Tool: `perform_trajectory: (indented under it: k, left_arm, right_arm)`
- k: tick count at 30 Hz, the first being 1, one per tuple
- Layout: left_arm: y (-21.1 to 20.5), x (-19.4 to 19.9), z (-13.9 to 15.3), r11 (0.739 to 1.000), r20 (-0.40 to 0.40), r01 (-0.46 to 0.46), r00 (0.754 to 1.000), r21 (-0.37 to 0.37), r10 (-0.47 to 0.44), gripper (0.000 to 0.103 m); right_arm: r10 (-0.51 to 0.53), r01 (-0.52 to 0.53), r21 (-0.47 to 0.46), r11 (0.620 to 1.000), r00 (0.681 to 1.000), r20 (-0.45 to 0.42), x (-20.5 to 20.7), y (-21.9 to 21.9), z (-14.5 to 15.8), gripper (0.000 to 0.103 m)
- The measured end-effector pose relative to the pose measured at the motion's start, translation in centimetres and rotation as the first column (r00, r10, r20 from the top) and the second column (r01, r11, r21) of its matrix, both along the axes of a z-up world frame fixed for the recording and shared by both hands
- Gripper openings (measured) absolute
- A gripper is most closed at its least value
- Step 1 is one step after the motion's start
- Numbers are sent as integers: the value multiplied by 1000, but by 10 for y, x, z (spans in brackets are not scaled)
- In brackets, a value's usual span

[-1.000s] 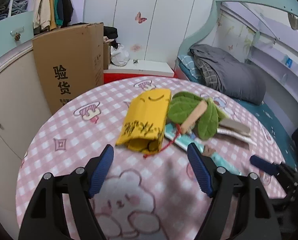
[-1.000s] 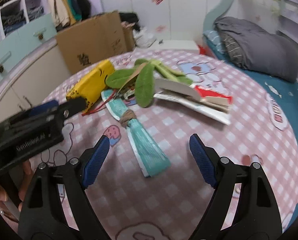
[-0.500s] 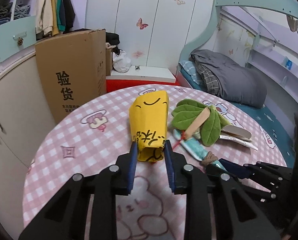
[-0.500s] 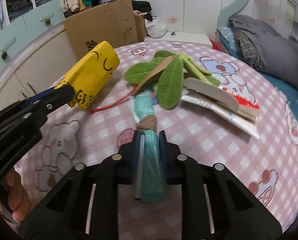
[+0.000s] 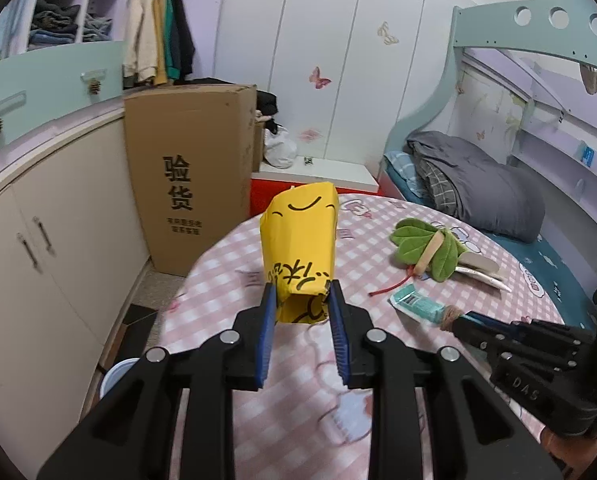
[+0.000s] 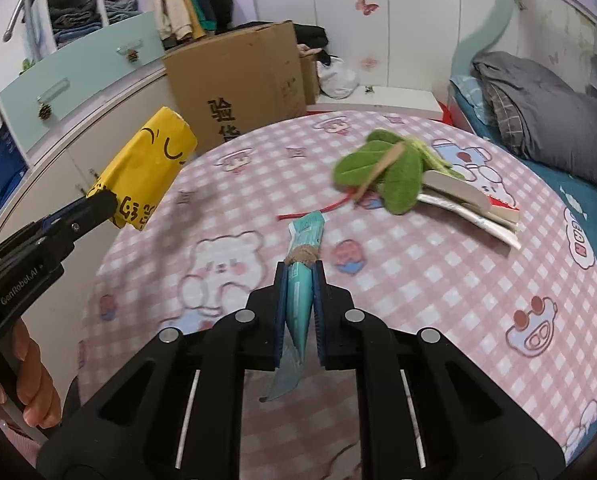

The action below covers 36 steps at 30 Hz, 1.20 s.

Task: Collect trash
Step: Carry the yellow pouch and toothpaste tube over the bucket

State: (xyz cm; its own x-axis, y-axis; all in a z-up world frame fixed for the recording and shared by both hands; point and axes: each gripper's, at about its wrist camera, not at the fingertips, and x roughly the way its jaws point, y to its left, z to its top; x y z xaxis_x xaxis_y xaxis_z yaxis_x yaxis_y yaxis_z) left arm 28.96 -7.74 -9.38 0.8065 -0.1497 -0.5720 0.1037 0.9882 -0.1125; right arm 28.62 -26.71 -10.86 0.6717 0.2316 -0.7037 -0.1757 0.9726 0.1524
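Two pieces of trash held off the pink checked surface [image 6: 438, 280]: yellow bag [image 5: 298, 248] at frame centre, clenched at its open end by the left tool [image 5: 303, 312]; teal wrapper [image 6: 300, 300], twine-bound, low centre, pinched in the right tool [image 6: 300, 280], jaws just closing on it. Beyond, upper right, green leaves [image 6: 390, 172] on flat white packets [image 6: 470, 204]. Cardboard box [image 5: 190, 168] at left.

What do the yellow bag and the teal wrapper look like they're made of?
The yellow bag looks like matte paper: it keeps crisp folds and a creased, boxy shape. The teal wrapper looks like thin glossy plastic film, bunched under a brown twine wrap, its free tail curling limply; foil lining can't be ruled out.
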Motion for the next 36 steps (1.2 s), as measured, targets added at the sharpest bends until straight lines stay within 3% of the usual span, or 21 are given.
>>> perform_trajectory:
  k: [11, 21, 31, 36]
  left_arm:
    - [58, -44, 0, 997, 4, -73, 997, -2, 73, 25]
    - [125, -68, -3, 979, 0, -204, 979, 15, 204, 25]
    - [191, -80, -20, 943, -26, -330, 943, 45, 331, 25]
    - [232, -77, -39, 914, -74, -402, 911, 49, 405, 25]
  right_arm:
    - [74, -75, 42, 996, 997, 23, -24, 52, 18, 12]
    - [213, -216, 67, 974, 976, 46, -25, 137, 29, 12]
    - [329, -330, 88, 940, 944, 26, -14, 218, 19, 12]
    - [379, -377, 105, 920, 925, 0, -5, 258, 3, 12]
